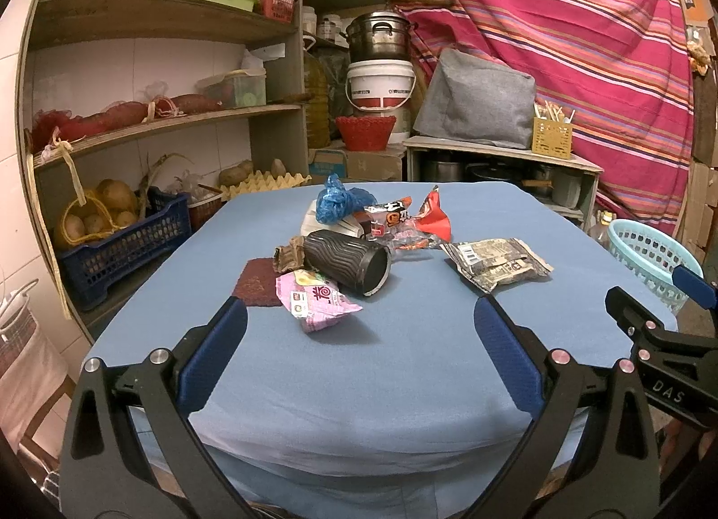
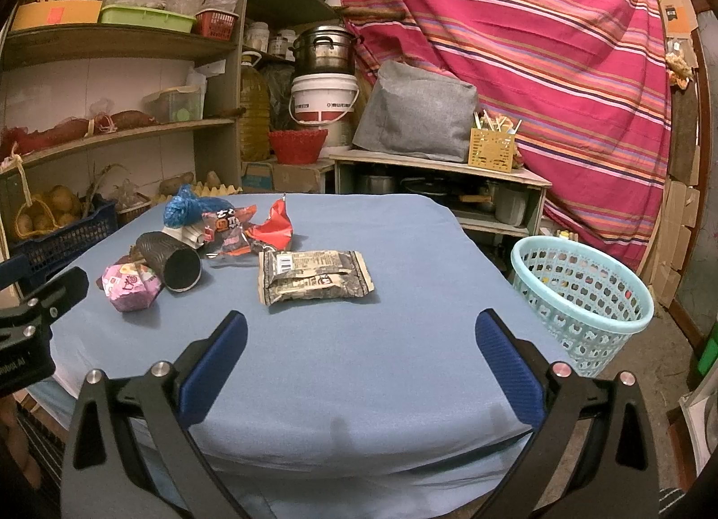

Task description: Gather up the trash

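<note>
Both the left gripper [image 1: 359,326] and right gripper [image 2: 359,330] hover wide apart and empty over the blue-clothed table [image 2: 404,375]; the crumpled grey-black snack wrapper [image 2: 314,282] lies ahead of the right one; the pale-blue plastic mesh basket [image 2: 583,294] stands beside the table at right.

The right tongs [image 2: 361,341] are hovering spread wide over the near edge of the blue-covered counter [image 2: 404,249], gripping nothing. A grey snack wrapper [image 2: 314,276] is lying near the middle; a black ribbed cup [image 2: 172,261] is lying on its side toward the left edge, touching a pink packet [image 2: 130,288]. A pale blue basket [image 2: 583,299] is standing on the floor beside the right edge.
</note>
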Available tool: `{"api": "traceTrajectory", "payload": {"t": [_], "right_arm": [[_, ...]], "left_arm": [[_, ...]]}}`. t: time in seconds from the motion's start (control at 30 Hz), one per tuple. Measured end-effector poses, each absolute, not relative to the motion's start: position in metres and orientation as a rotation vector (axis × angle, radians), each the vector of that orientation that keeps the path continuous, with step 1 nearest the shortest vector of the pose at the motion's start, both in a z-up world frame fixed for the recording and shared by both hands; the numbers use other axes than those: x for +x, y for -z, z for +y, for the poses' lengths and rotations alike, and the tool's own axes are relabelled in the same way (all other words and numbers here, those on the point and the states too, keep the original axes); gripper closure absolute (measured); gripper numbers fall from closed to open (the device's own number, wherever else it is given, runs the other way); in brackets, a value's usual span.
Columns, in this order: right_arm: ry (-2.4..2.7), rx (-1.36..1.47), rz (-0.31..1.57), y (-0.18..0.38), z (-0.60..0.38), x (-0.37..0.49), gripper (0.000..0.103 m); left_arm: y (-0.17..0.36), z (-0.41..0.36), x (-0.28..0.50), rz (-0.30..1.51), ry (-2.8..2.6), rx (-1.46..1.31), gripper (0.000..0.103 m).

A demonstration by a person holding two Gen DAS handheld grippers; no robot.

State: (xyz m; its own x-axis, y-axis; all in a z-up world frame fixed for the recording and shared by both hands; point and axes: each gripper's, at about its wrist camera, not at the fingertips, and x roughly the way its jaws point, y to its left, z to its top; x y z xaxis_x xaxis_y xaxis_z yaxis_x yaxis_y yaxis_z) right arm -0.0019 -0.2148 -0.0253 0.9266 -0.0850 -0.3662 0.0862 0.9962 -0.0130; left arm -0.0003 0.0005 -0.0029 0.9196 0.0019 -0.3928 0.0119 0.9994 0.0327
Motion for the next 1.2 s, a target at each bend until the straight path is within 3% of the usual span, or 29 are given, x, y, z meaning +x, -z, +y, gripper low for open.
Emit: {"api": "traceTrajectory", "payload": {"t": [0.7,1.2], "right_arm": [[0.123,0.015,0.400,0.025,-0.222,0.020,0.004],[0.084,-0.016,0.559,0.003,-0.234,0.113,0.004]], "left_arm": [[0.014,0.009,0.031,0.486,0.009,0.014,0.005],[-0.001,0.035,0.097,0.549,-0.004,0.009,0.005]]}}
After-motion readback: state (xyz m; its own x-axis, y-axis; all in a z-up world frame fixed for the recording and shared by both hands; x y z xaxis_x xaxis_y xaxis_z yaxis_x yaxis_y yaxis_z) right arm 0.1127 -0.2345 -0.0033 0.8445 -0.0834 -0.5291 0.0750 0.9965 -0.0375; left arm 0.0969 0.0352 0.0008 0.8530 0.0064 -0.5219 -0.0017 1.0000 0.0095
